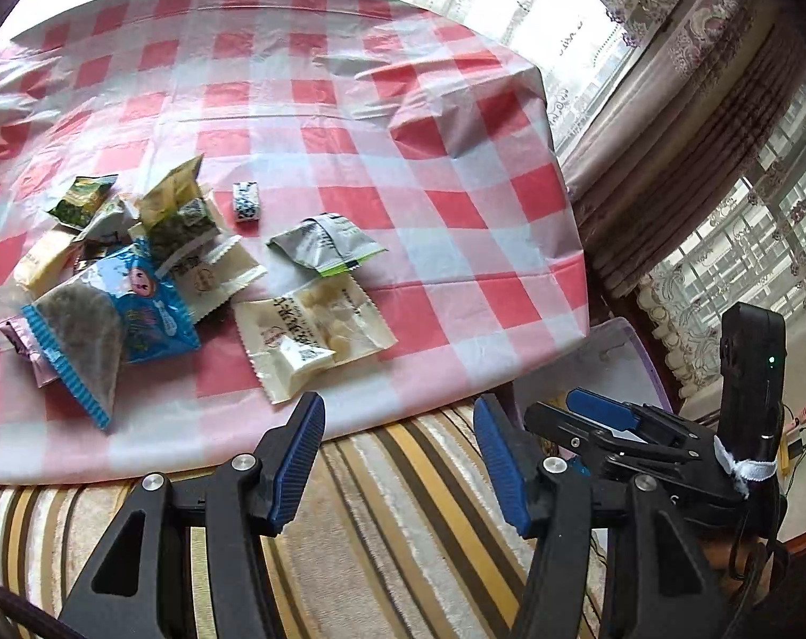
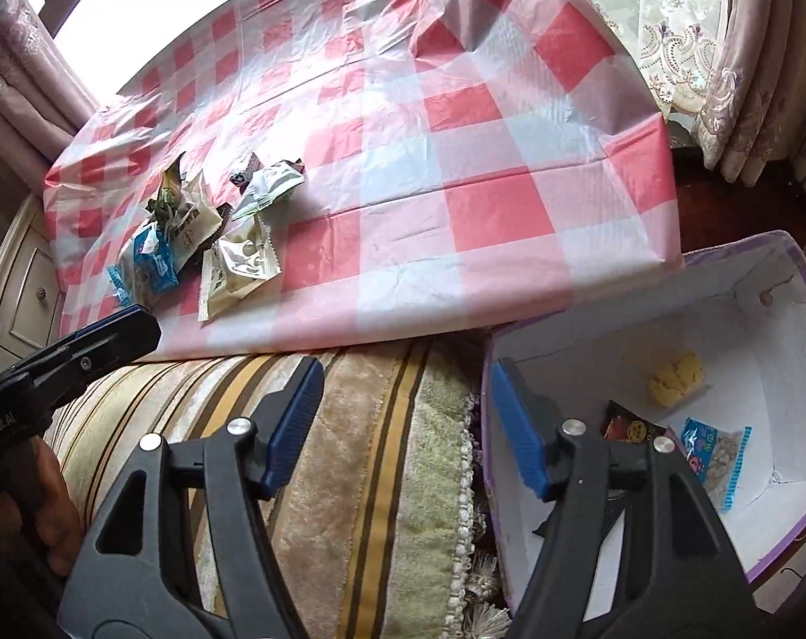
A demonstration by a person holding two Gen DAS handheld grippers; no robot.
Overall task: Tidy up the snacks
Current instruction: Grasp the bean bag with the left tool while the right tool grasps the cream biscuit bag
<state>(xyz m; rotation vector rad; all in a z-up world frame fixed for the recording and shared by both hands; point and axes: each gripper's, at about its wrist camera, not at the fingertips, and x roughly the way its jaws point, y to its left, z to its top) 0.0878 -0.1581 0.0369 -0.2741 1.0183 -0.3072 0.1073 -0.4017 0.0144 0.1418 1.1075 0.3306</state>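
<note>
Snack pile [image 1: 153,271]: on the checked tablecloth [image 1: 403,170], left side; lower packets overlapped, labels unreadable
Left gripper [image 1: 397,458]: jaws apart, nothing between; over striped cushion [image 1: 381,532]
Right gripper [image 2: 403,426]: jaws apart, empty
Box [image 2: 797,319]: interior with three packets seen only from right wrist; partly hidden by a finger

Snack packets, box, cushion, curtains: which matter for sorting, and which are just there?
Job:
- pile of loose snack packets on the red-and-white checked tablecloth
- white open box with purple rim, already holding a blue packet and a yellow snack
- left gripper, right gripper, both empty

Lying about:
- striped cushion
- lace curtains
</note>
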